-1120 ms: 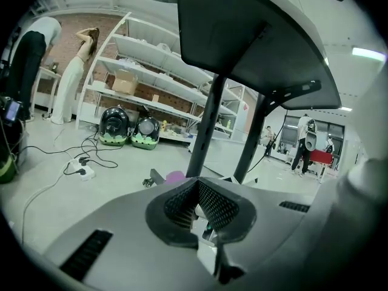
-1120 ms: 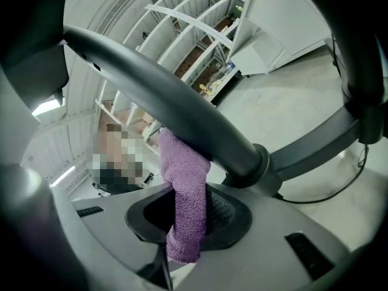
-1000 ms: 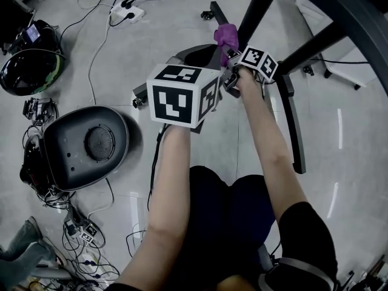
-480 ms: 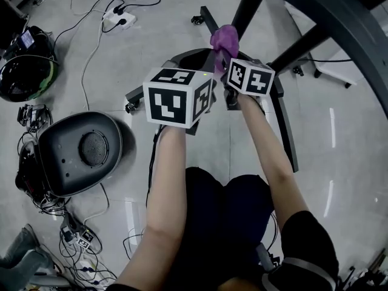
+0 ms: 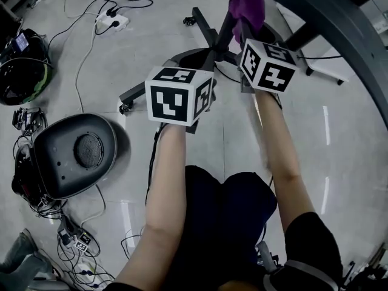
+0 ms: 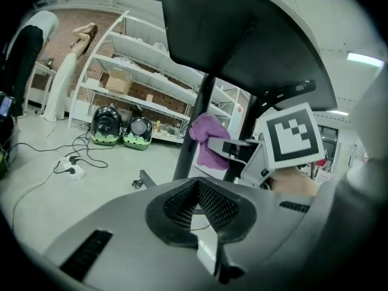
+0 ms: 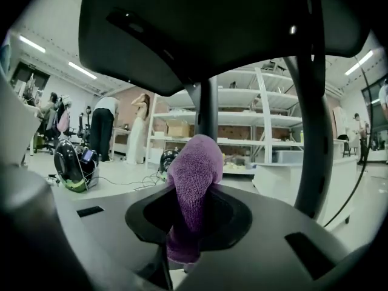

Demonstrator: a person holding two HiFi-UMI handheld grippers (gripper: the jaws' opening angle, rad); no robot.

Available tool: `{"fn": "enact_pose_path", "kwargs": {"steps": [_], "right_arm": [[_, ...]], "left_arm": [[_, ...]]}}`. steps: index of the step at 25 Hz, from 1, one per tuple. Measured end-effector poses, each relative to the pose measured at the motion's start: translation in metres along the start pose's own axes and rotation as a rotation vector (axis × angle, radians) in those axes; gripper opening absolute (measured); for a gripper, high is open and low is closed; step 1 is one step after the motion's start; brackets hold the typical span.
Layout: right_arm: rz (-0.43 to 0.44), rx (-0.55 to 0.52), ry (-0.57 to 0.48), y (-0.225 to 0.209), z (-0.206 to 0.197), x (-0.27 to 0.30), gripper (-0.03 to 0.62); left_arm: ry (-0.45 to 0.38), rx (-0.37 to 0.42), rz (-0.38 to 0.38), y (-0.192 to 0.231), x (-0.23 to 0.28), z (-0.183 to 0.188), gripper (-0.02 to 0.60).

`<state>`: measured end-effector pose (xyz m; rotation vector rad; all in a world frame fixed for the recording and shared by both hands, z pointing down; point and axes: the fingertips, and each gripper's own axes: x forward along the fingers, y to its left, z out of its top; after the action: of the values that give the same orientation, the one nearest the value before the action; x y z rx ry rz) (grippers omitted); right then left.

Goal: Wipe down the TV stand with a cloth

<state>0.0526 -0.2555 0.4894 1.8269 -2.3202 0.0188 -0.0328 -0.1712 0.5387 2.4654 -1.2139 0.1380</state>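
A dark helmet point(image 5: 19, 71) lies on the floor point(image 5: 151, 35) far to the left, among loose cables. Just to its right is a black oval case point(image 5: 73, 156) with a round grille in it. A white power strip point(image 5: 112, 22) lies further off, with cords plugged into it.

The left tongs point(image 6: 197, 190) hang over the floor in front of the TV stand point(image 5: 219, 35). Their two mesh pads are closed on each other with nothing between them, and they touch nothing. The stand's black legs spread across the floor just beyond, one of them ending in a small caster point(image 5: 190, 21). Its black post rises from where the legs meet, up to a dark panel overhead.

The purple cloth point(image 5: 247, 8) is high on the right side of that post, well off the floor. It is close against the post, though whether it presses on the metal cannot be told. The right tongs point(image 7: 189, 235) are clamped on the cloth's lower part, and its bunched upper end stands up past their tips. A second black upright of the stand runs at the far right.
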Motion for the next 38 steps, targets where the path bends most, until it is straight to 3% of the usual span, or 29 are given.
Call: {"fn": "enact_pose_path", "kwargs": {"steps": [5,9,20,38], "right_arm": [[-0.052,0.007,-0.041,-0.018,0.036,0.010,0.095],[-0.065,-0.008,-0.011,-0.020,0.037,0.028,0.095],[-0.057,-0.017,0.076,-0.021,0.005,0.046,0.095],[-0.007,0.042,0.239,-0.019,-0.088,0.059,0.095]], "left_arm": [[-0.001,0.003,-0.008,-0.003,-0.001,0.002,0.005],[-0.007,-0.008,-0.017,-0.004,0.000,0.003,0.005],[-0.007,-0.021,-0.027,-0.001,0.004,0.001,0.005],[0.020,-0.020,-0.042,-0.002,0.012,-0.008,0.005]]}}
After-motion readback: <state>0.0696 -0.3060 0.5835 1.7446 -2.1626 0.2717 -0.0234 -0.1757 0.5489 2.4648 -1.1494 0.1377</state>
